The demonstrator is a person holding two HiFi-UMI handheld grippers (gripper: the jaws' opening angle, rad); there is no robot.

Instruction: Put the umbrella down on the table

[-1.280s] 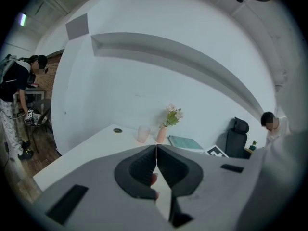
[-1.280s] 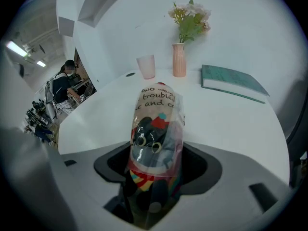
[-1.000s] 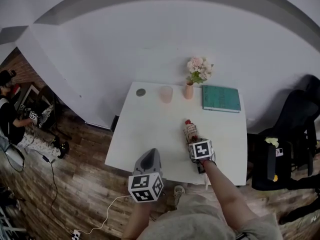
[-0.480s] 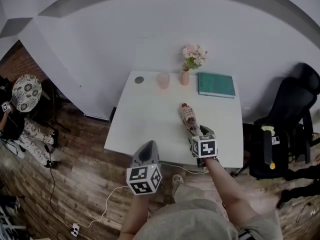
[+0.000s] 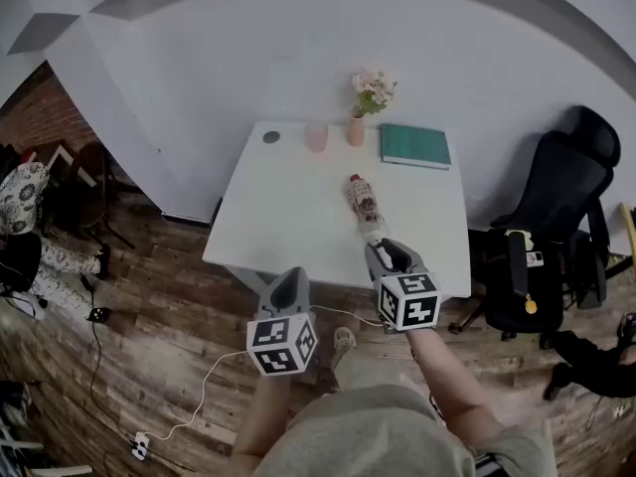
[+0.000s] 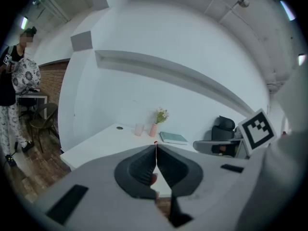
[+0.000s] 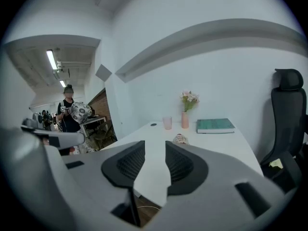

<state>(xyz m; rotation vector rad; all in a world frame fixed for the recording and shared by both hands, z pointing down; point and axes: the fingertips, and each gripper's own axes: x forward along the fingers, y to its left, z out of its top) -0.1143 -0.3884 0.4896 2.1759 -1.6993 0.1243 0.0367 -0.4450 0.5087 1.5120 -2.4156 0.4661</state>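
The folded umbrella [image 5: 364,203], floral with a red tip, lies flat on the white table [image 5: 288,217], its length running front to back; it also shows small in the right gripper view [image 7: 181,138]. My right gripper [image 5: 388,256] hangs over the table's front edge, clear of the umbrella's near end. Its jaws [image 7: 155,150] stand apart, have just been closing, and hold nothing. My left gripper [image 5: 293,284] hovers over the floor in front of the table, its jaws [image 6: 155,150] pressed together and empty.
At the table's back stand a pink cup [image 5: 316,137], a vase with flowers [image 5: 356,127], a teal book [image 5: 414,145] and a small dark disc [image 5: 271,137]. A black office chair [image 5: 542,256] is at the right. A person [image 5: 20,207] is at the far left. A cable [image 5: 189,420] crosses the wooden floor.
My right gripper has come off the umbrella, lifted and drawn back past the table's front edge, its jaws narrowing. The left gripper has also drawn back. The umbrella stays lying on the table.
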